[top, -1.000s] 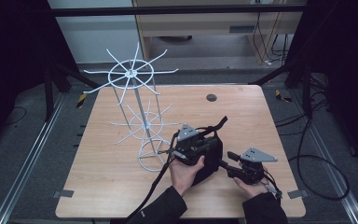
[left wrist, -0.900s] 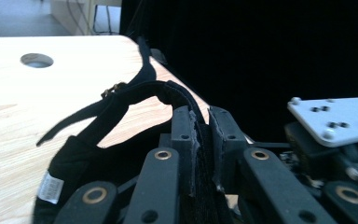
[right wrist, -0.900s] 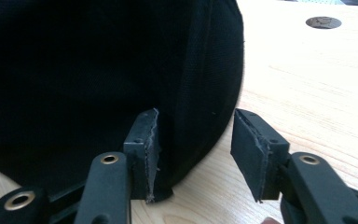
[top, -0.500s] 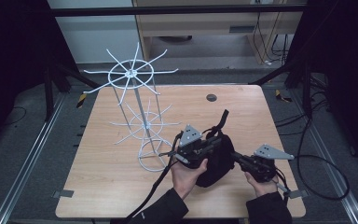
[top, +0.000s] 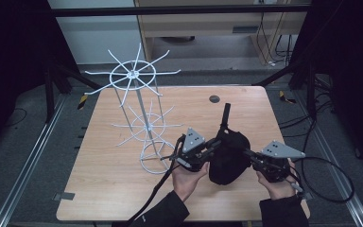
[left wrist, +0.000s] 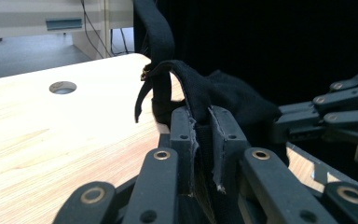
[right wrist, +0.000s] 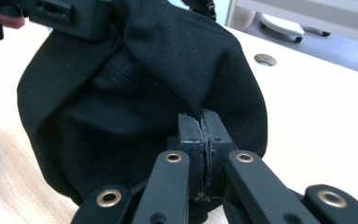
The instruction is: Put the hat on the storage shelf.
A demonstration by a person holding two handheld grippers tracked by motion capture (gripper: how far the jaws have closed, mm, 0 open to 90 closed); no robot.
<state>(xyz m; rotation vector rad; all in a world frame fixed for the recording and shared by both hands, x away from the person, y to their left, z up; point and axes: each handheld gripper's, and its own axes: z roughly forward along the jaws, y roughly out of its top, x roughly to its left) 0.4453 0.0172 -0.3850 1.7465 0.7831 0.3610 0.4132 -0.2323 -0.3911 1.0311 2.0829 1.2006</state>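
Both grippers are holding up the soft black cloth bag [top: 228, 156] just right of the white wire rack [top: 142, 118]. The left gripper [left wrist: 204, 135] is pinching its strap; the right gripper [right wrist: 202, 135] is pinching its side. Next, I think, the strap needs lifting onto a rack arm.

Black bag [top: 228, 156], white wire rack [top: 139, 113]

A wooden table [top: 104, 189] carries a white wire rack [top: 139, 118].
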